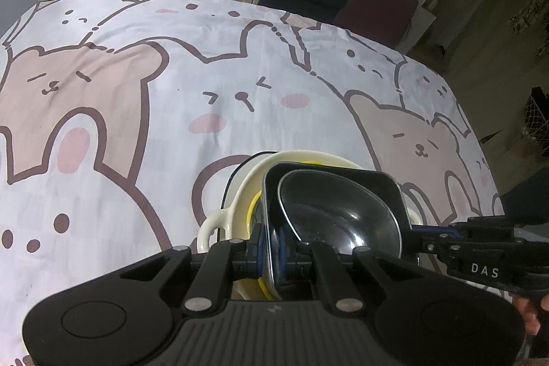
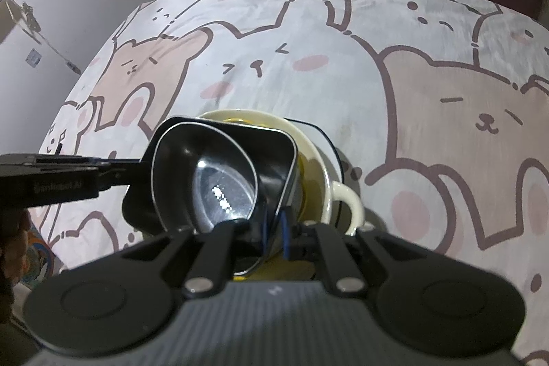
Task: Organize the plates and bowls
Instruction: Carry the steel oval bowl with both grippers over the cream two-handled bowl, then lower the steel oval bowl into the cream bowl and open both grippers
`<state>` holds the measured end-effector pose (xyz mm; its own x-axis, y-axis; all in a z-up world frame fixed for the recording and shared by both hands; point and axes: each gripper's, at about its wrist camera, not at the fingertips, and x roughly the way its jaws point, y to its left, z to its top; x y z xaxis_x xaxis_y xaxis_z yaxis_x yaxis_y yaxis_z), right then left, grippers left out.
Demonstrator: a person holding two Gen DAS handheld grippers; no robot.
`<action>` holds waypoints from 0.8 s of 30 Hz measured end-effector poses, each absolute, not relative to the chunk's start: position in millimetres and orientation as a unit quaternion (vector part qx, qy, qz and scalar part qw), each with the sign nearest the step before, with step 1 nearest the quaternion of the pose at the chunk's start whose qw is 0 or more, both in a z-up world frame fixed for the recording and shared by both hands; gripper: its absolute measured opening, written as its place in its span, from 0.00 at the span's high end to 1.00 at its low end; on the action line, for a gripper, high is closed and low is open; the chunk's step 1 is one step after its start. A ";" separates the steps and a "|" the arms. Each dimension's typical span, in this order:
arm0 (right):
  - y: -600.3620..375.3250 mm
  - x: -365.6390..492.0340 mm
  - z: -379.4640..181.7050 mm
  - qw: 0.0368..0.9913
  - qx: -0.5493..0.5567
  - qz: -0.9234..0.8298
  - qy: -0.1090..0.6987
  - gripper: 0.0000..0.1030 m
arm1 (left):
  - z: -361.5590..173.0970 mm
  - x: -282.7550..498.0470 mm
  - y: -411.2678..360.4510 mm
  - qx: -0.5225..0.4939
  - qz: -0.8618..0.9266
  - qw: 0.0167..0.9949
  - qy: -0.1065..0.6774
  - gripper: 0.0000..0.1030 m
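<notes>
One black square dish (image 1: 374, 184) with a thin pale rim is sitting tilted in a stack on the worktop (image 1: 144, 112), which a cloth printed with bears and rabbits is covering. One shiny dark metal bowl (image 1: 343, 215) is nesting inside it. Beneath them one cream bowl (image 1: 236, 194) with loop handles is showing yellow inside. The left hand-held gripper (image 1: 272, 258) is pinching the square dish's near rim. The right hand-held gripper (image 2: 274, 239) is gripping the opposite rim of that dish, its jaws nearly together.
</notes>
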<state>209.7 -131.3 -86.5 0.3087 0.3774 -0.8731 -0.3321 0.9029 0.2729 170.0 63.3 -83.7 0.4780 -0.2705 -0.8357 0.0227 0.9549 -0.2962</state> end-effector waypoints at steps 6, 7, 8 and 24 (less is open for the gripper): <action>-132.7 209.5 -85.7 0.811 0.023 0.216 0.543 0.87 | -85.1 169.5 64.5 -0.121 -0.082 0.851 0.504 0.87; -133.0 209.2 -85.4 0.811 0.025 0.217 0.542 0.87 | -85.2 169.3 64.8 -0.120 -0.081 0.851 0.505 0.86; -133.5 209.1 -85.0 0.812 0.026 0.217 0.542 0.87 | -84.5 169.6 64.6 -0.120 -0.080 0.851 0.505 0.85; -140.5 201.8 -74.4 0.823 0.031 0.219 0.522 0.60 | -73.4 157.3 66.0 -0.107 -0.068 0.859 0.496 0.43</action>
<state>201.8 -140.5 -74.4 0.3582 0.3937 -0.8466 -0.3282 0.9020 0.2806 157.3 66.0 -73.4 0.4991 -0.2225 -0.8375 0.0108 0.9680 -0.2508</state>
